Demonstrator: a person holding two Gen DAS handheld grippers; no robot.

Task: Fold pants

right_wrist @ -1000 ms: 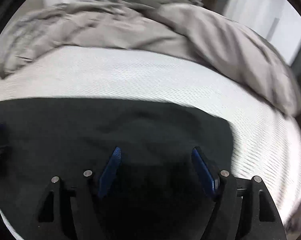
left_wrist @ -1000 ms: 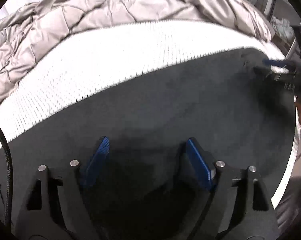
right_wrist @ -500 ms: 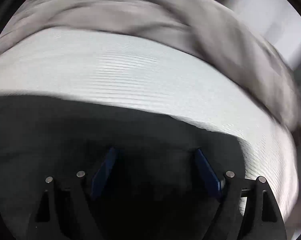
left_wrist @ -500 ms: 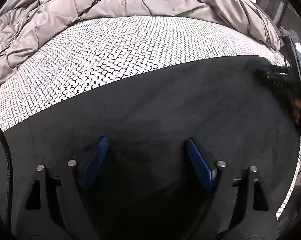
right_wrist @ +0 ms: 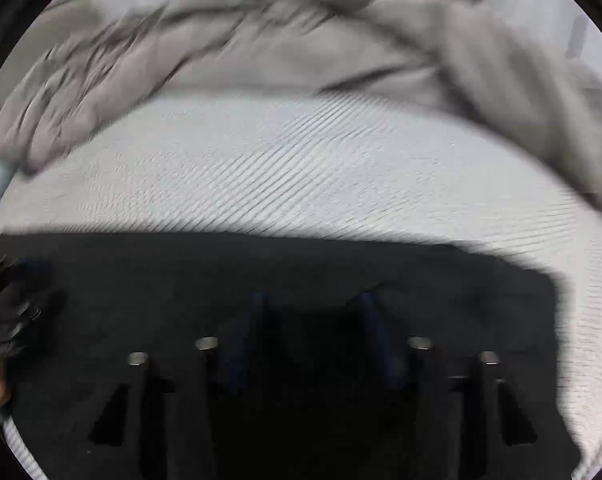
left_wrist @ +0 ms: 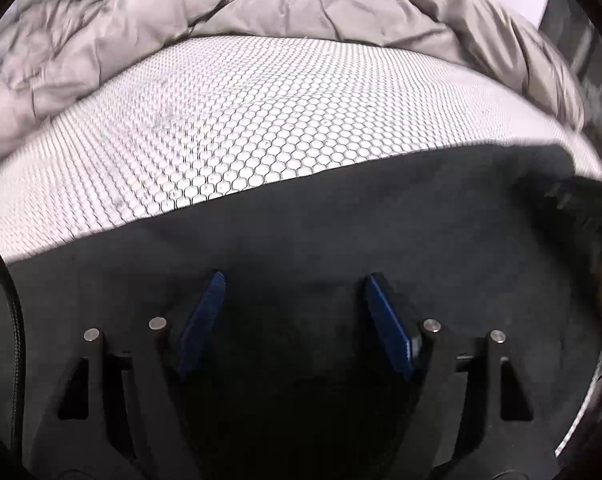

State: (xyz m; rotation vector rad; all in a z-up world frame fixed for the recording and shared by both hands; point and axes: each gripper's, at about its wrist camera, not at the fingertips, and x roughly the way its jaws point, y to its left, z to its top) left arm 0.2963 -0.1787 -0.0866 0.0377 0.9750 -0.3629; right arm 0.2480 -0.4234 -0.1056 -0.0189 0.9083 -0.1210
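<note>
From the left wrist view, the dark pants (left_wrist: pixel 341 232) lie spread flat on the bed, filling the lower half of the frame; their far edge runs from the left side up to the right, against the white honeycomb-patterned mattress cover (left_wrist: pixel 241 120); a rumpled grey duvet (left_wrist: pixel 181 12) is heaped along the top of the frame. The left claw (left_wrist: pixel 293 284) sits at lower centre with its blue pads (left_wrist: pixel 389 328) apart and closing; dark cloth lies under the gap, and the pads do not press on it. At the right edge the other claw shows only as a dark blur (too smeared to read).

From the right wrist view, which is blurred by motion, the pants (right_wrist: pixel 261 272) cover the lower half, with a squared corner at the right; the mattress cover (right_wrist: pixel 301 168) lies in the middle band, and the duvet (right_wrist: pixel 261 48) across the top. The right claw (right_wrist: pixel 313 308) is at lower centre, its pads (right_wrist: pixel 253 336) drawing together over the cloth; whether they pinch it I cannot tell.
</note>
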